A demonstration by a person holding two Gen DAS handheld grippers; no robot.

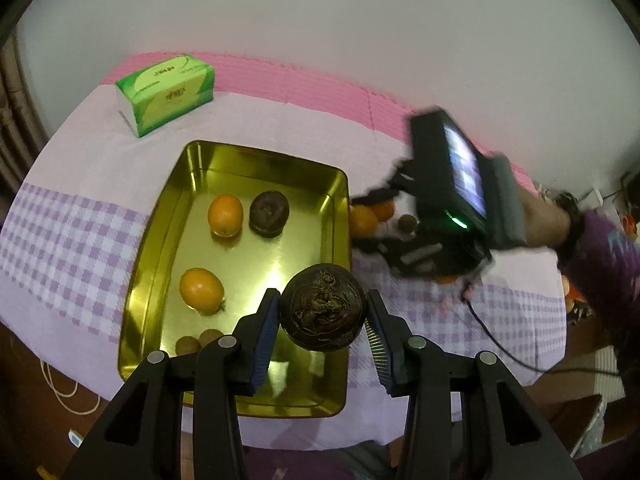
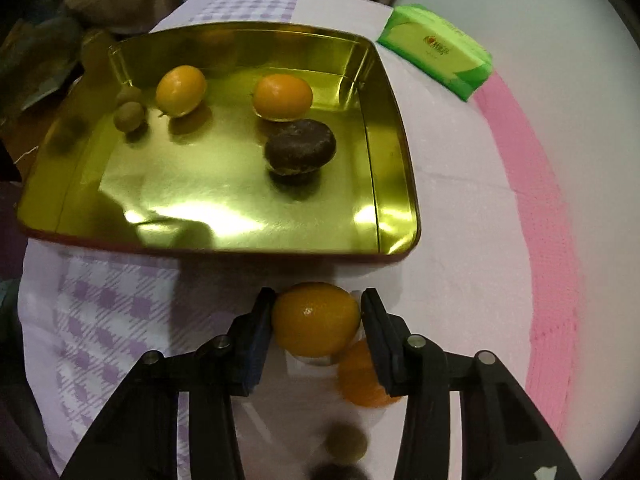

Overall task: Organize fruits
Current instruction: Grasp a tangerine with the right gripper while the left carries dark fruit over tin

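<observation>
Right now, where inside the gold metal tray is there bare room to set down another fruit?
The gold metal tray is bare along its near half, between the dark brown round fruit and the near rim. It is crowded farther back: two orange citrus fruits and two small brown fruits in the far left corner.

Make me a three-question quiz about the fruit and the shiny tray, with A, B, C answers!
1. Where is the green tissue box?
A. in the tray
B. on the cloth beyond the tray
C. in a claw

2. How many orange fruits lie inside the gold tray?
A. two
B. four
C. none

3. What is the left claw doing?
A. hanging empty
B. gripping a dark brown fruit
C. gripping the tray

Answers: 1 B, it stands on the tablecloth past the tray's far rim. 2 A, two oranges sit there. 3 B, both pads press the fruit.
</observation>
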